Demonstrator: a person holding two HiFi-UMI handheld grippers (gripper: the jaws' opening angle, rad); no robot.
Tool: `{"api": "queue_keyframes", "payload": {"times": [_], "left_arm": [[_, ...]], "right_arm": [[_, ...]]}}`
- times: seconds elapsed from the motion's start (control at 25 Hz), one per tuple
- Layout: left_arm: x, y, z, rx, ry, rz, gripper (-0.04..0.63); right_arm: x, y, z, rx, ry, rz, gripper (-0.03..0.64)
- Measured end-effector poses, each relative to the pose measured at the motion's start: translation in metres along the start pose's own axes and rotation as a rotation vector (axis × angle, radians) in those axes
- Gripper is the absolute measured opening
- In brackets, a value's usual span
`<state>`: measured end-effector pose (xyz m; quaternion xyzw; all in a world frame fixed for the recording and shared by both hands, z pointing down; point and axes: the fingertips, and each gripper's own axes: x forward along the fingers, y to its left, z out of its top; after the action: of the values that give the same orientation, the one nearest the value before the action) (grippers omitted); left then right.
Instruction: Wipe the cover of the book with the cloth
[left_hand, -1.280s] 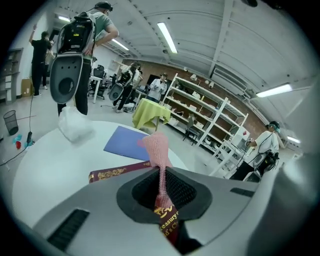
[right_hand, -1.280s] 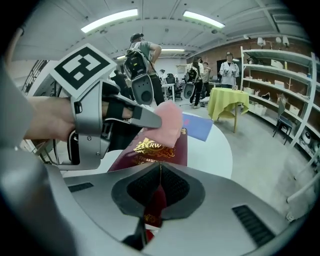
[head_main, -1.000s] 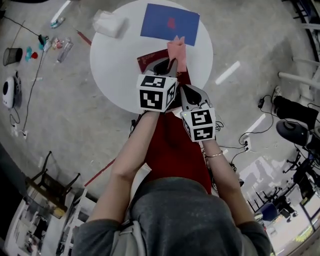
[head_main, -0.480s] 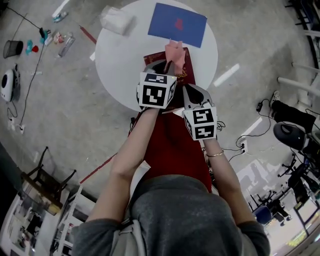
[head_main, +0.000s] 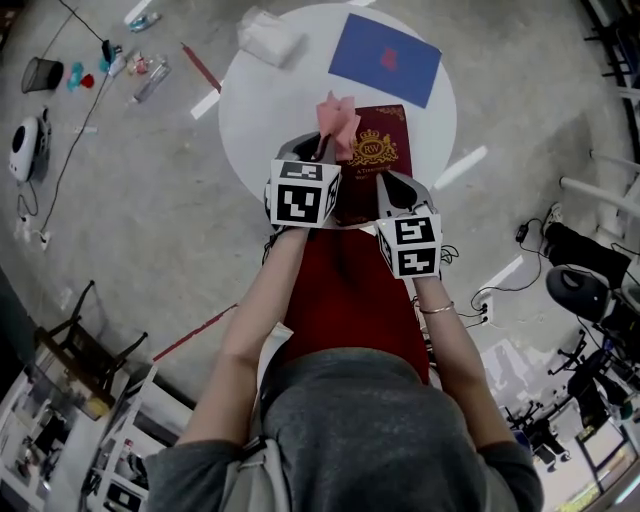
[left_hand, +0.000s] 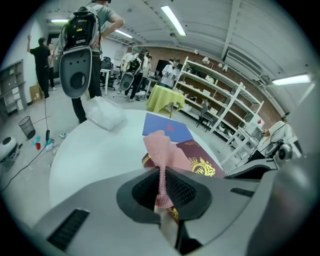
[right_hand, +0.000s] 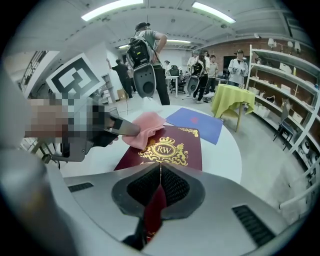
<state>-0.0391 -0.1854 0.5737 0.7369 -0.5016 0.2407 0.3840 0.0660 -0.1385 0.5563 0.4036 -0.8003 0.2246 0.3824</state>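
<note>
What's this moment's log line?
left gripper: shut on pink cloth | cloth: at far left corner of dark red gold-crested book | right gripper: shut on book's near edge | surface: round white table

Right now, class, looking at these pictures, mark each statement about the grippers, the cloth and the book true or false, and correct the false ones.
1. The left gripper is shut on the pink cloth. True.
2. The right gripper is open and empty. False: it is shut on the near edge of the maroon book.
3. The blue sheet lies on top of the book. False: it lies on the table, beyond the book.
4. The book's cover bears a gold crest. True.
5. The cloth is at the book's near right corner. False: it is over the far left part of the cover.
</note>
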Motion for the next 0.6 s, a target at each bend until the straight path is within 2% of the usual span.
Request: {"api": "queue_keyframes", "payload": {"times": [0.36,0.6], "left_arm": [[-0.022,0.034,-0.016,-0.033,-0.006,0.118,0.032],[-0.044,0.019,-0.006,-0.062,-0.075,0.152,0.032]], "right_arm": [[0.001,0.003,-0.007,-0.004,-0.002,0.009,0.029],[-0.017,-0.007,-0.014,-0.018,-0.019,0.014,0.029]]}}
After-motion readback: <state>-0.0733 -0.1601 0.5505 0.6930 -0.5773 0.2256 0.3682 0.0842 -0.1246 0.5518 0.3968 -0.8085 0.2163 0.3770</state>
